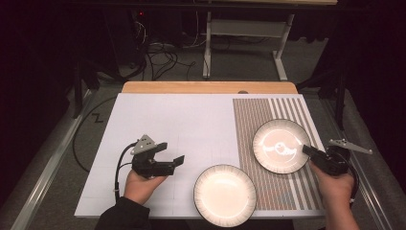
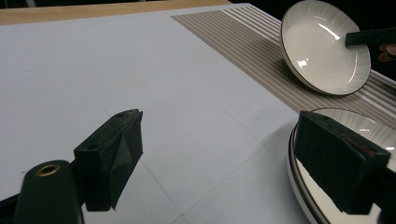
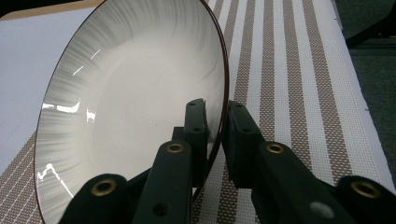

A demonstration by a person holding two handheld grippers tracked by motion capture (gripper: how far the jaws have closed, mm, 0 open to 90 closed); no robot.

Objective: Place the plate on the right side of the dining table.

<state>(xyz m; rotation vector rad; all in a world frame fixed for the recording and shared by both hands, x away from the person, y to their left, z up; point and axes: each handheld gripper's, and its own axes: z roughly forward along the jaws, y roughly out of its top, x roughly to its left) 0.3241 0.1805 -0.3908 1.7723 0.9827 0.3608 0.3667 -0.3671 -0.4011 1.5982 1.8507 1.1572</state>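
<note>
**Two plates, rim grip only**

White board [image 1: 158,124] on the table, striped mat [image 1: 287,187] along its right side. Right gripper [image 3: 214,128] is clamped on the rim of the tilted plate [image 1: 280,145], right of centre in the high view, lifted on edge over the mat. Left gripper [image 2: 219,154] has jaws wide, nothing between them, just left of the flat plate [image 1: 225,194] at bottom centre. Glazed ceramic: stiff, fairly heavy, slick, chips easily (my read). Pinch the rim deep; a one-point hold will likely pivot, so keep tilt low and set down gently.
</note>
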